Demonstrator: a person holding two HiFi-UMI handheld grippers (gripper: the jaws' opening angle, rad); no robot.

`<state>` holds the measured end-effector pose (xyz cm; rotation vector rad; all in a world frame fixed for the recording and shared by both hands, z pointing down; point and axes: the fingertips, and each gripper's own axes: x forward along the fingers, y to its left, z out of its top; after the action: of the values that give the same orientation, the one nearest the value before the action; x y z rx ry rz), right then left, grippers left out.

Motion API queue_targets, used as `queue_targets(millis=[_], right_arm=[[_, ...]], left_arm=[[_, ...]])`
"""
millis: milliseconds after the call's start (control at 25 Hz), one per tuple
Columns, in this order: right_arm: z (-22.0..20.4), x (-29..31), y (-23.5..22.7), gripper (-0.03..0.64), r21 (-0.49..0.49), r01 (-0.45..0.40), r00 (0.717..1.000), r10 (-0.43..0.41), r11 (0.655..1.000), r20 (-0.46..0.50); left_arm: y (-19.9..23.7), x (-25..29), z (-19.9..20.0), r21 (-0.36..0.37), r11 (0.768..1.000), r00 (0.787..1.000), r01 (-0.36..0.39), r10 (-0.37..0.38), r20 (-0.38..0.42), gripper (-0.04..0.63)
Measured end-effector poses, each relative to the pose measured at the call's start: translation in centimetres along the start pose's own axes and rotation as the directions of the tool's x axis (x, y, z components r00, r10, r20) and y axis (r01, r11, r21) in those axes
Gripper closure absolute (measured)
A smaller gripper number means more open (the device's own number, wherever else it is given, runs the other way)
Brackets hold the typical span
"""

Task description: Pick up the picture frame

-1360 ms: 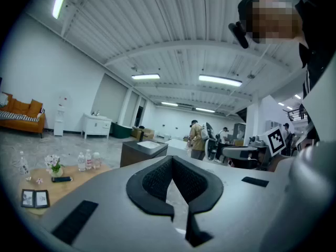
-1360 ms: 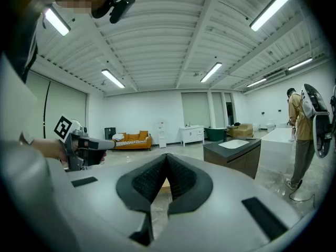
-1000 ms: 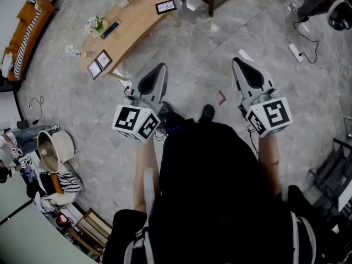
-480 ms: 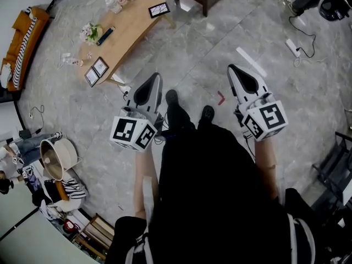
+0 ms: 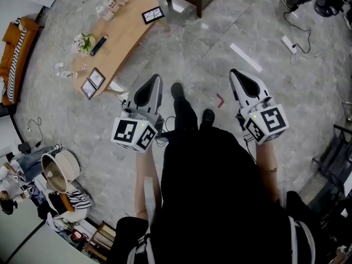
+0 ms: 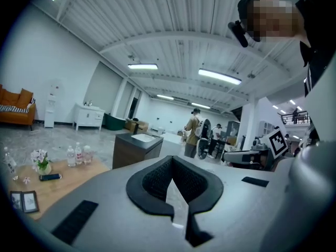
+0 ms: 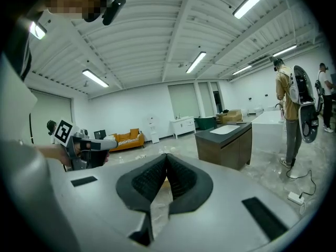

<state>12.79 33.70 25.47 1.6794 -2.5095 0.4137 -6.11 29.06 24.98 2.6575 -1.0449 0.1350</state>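
An orange sofa (image 5: 11,70) stood at the far left, at about nine o'clock in the head view. Next to it a wooden counter (image 5: 129,34) ran slantwise from ten toward twelve o'clock. The picture frame (image 5: 92,83), a dark-edged pair of two panels, was on the near end of the counter. It lay at about ten o'clock from the left tool (image 5: 156,79) and well apart from it. Further along the counter were a small bunch of flowers (image 5: 83,40), a dark remote (image 5: 98,44), some clear bottles (image 5: 110,3) and, at the far end, a second frame (image 5: 152,15). The left tool pointed toward twelve o'clock above the grey floor (image 5: 187,54), its jaws together with nothing between them. Just beside it was the person's black shoe (image 5: 177,90), then a red mark (image 5: 221,99) on the floor. The right tool (image 5: 235,73) had its jaws together too and held nothing. A white power strip (image 5: 288,43) lay at two o'clock.
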Motion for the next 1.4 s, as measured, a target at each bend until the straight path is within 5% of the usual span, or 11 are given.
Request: queue_targets(millis=[720, 1120, 1400], right_arm=[[8.2, 20.9, 0.7, 0.604, -0.082, 0.051, 0.999, -0.05, 0.995, 0.007], [8.4, 25.8, -1.9, 0.604, -0.049, 0.078, 0.996, -0.081, 0.996, -0.046], [8.1, 31.8, -5.1, 0.604, -0.032, -0.005, 0.997, 0.003, 0.999, -0.072]], left_arm=[[18.7, 8.6, 8.8, 0.051, 0.993, 0.994, 0.106, -0.108, 0.031, 0.583], [23.6, 12.1, 8.8, 0.001, 0.995, 0.995, 0.104, -0.104, 0.013, 0.583], [26.1, 15.8, 9.2, -0.007, 0.999, 0.999, 0.045, -0.045, 0.001, 0.583]])
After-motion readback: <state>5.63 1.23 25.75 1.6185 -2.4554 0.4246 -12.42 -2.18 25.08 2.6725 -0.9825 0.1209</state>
